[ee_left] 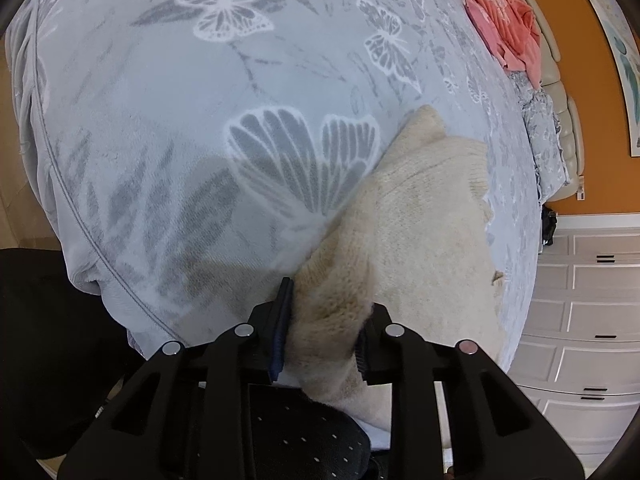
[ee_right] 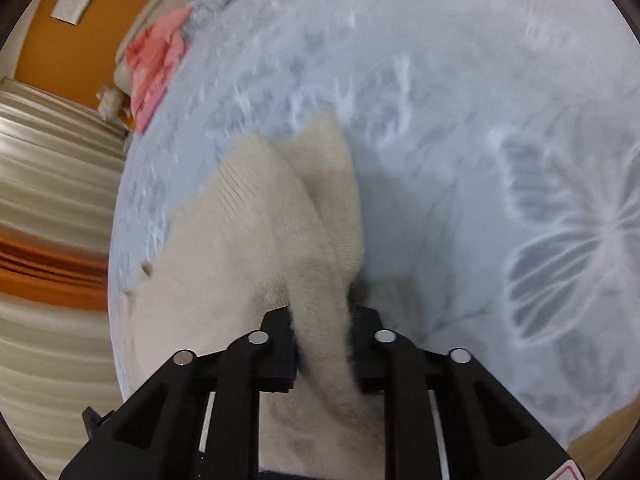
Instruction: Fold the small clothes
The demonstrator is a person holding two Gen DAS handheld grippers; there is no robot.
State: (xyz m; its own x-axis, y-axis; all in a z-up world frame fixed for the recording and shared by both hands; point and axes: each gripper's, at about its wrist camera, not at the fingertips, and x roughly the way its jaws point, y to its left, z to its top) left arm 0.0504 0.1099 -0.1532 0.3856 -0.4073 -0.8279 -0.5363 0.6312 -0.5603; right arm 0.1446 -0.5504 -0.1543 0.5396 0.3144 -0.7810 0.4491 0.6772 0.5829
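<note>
Both grippers pinch the cream sweater (ee_left: 420,232) — left gripper (ee_left: 322,336) and right gripper (ee_right: 322,340) each clamp 1 bunched edge, likely to lift it off the bedspread (ee_left: 160,120) for folding.

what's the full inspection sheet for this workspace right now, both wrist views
surface: bedspread, pale grey with a butterfly print, covers the bed.
job's things: cream knit garment lies on the bedspread, near edge lifted.
clutter: pink cloth heaped at the far end of the bed.
grippers: left gripper shut on the garment; right gripper shut on the garment too.
cables: nothing seen.
surroundings: orange wall, white drawers, striped curtain; right wrist view is motion-blurred.
</note>
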